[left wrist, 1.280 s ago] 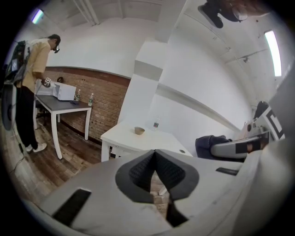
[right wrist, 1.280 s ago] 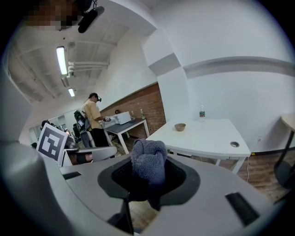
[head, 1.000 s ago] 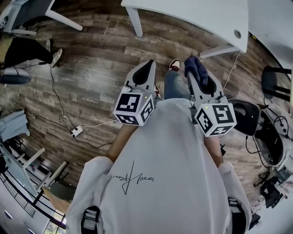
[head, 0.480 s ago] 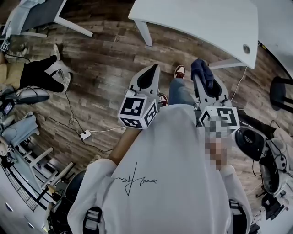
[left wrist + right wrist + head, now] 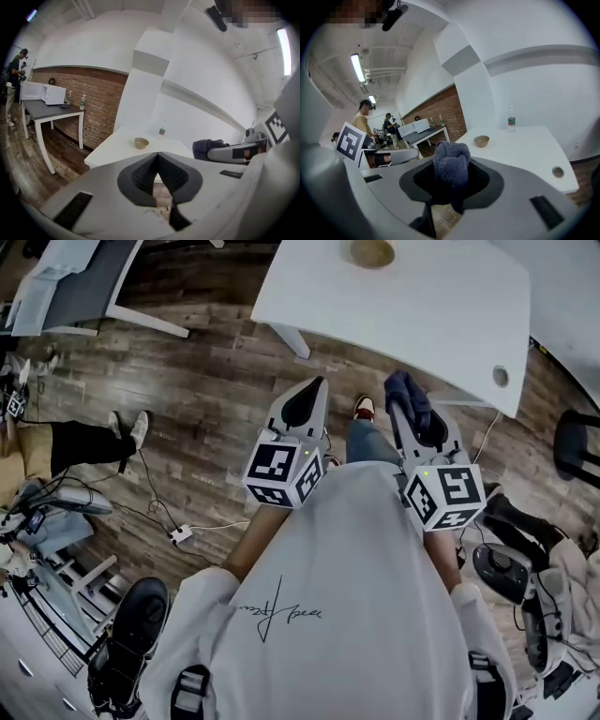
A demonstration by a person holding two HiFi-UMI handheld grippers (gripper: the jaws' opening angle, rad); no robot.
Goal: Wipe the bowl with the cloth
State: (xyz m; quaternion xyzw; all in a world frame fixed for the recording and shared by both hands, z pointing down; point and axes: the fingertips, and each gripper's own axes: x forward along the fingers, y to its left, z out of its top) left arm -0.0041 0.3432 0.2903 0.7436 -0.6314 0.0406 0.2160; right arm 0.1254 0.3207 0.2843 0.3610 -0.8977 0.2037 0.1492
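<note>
A small tan bowl (image 5: 372, 252) stands on the white table (image 5: 422, 310), far ahead of both grippers; it shows too in the left gripper view (image 5: 141, 142) and the right gripper view (image 5: 481, 140). My right gripper (image 5: 405, 390) is shut on a bunched dark blue cloth (image 5: 451, 165), which sticks up from its jaws (image 5: 407, 395). My left gripper (image 5: 314, 388) is shut with nothing in it (image 5: 157, 154). Both hang over the wooden floor, short of the table's near edge.
A clear water bottle (image 5: 511, 119) stands on the table behind the bowl. A cable hole (image 5: 501, 377) sits in the table's near right corner. A dark-topped table with a microwave (image 5: 43, 93) stands left by the brick wall. People stand further left. Cables and chairs lie on the floor.
Both grippers and the person have moved toward the white table. The bowl has come into the head view at the top edge. The cloth stays in the right gripper.
</note>
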